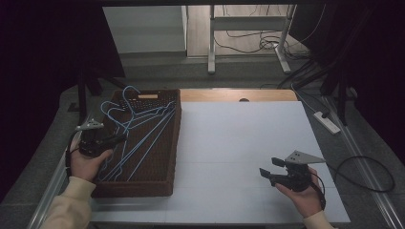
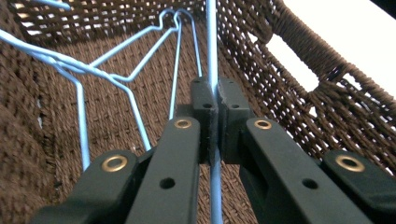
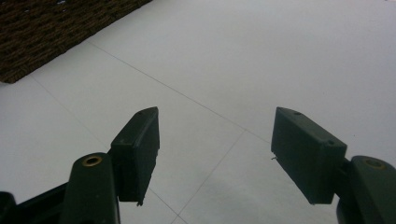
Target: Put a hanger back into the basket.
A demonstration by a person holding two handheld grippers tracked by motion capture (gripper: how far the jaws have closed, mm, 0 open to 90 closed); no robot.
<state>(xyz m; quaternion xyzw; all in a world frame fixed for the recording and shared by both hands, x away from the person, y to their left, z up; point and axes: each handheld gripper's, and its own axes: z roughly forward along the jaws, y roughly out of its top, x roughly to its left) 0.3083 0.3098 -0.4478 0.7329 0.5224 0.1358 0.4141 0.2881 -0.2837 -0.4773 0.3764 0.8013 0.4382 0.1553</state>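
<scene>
- High view: left gripper (image 1: 114,139) sits inside the basket (image 1: 175,143), at its left wall, jaws clamped on a wire of the blue hangers (image 1: 138,129). The hangers lie tangled in the basket, hooks poking over its far-left corner; pinching one wire looks like a way to pull a single hanger free.
- High view: right gripper (image 1: 269,171) is held well right of the basket over the bare white table (image 1: 239,133), likely waiting to receive.
- Left gripper view: jaws shut on one blue wire (image 2: 212,56) running straight up between them; other hangers lie left, against the basket floor.
- Right gripper view: jaws spread wide, empty, above the table; basket corner (image 3: 42,32) upper left.
</scene>
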